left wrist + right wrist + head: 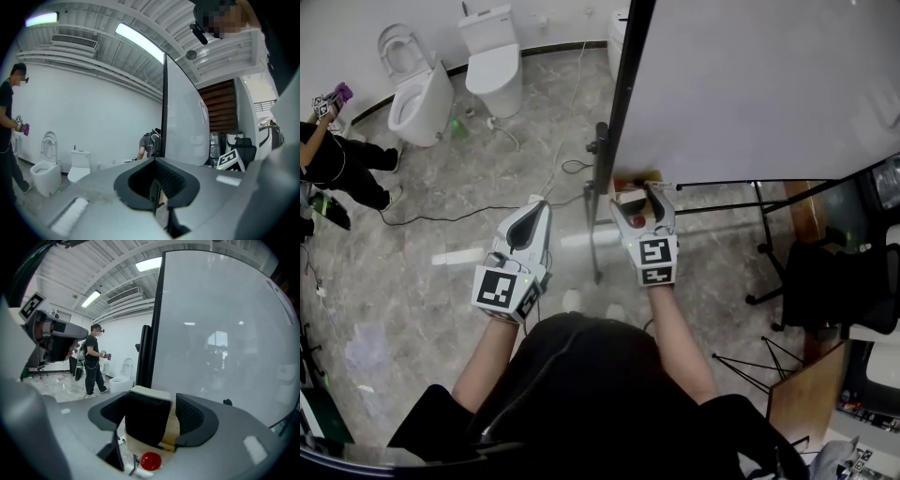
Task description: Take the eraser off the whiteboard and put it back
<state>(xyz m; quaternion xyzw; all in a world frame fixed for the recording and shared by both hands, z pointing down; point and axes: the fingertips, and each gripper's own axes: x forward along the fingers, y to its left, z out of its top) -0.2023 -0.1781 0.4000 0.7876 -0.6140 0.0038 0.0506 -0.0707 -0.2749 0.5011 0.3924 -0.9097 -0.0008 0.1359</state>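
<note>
Eraser (145, 420) sits dead ahead in the right gripper's (161, 416) mouth — not clamped.
At the whiteboard's (220, 333) lower edge the right jaws stand wide around the eraser. Its dark felt faces the hand, close against the left pad with a gap at the right. The left gripper (157, 180), jaws together and empty, hangs off to the left — the farther hand.

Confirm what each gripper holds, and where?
Nothing held. Eraser stands between the right gripper's open jaws, a gap beside one pad; left gripper is shut and empty.
</note>
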